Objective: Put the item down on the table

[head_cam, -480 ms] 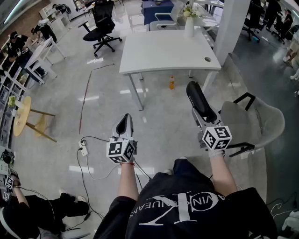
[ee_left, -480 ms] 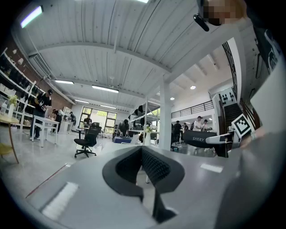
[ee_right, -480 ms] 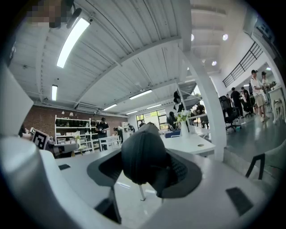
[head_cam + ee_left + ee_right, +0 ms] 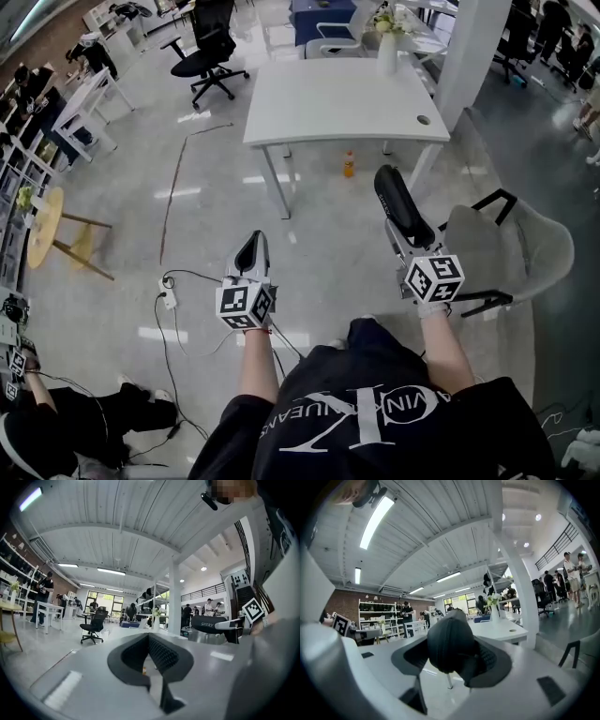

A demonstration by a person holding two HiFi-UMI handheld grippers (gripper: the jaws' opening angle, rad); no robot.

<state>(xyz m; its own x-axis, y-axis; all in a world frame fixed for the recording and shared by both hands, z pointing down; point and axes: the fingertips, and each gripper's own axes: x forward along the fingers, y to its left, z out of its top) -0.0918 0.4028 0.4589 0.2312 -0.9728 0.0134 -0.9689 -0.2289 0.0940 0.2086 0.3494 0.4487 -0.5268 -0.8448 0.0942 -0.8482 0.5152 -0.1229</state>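
Bench (image 4: 328, 103) has shifted a little in the head view, still well apart from both grippers. Right gripper (image 4: 401, 220) stays clamped, fingers spread wide, on black case (image 4: 389, 187), held in the air. Left gripper (image 4: 250, 239) fingertips together, empty. Put-down not started.

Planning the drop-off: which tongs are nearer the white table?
Right. The right tongs, gripping the black item, sit just short of the table; the left tongs hang farther back.
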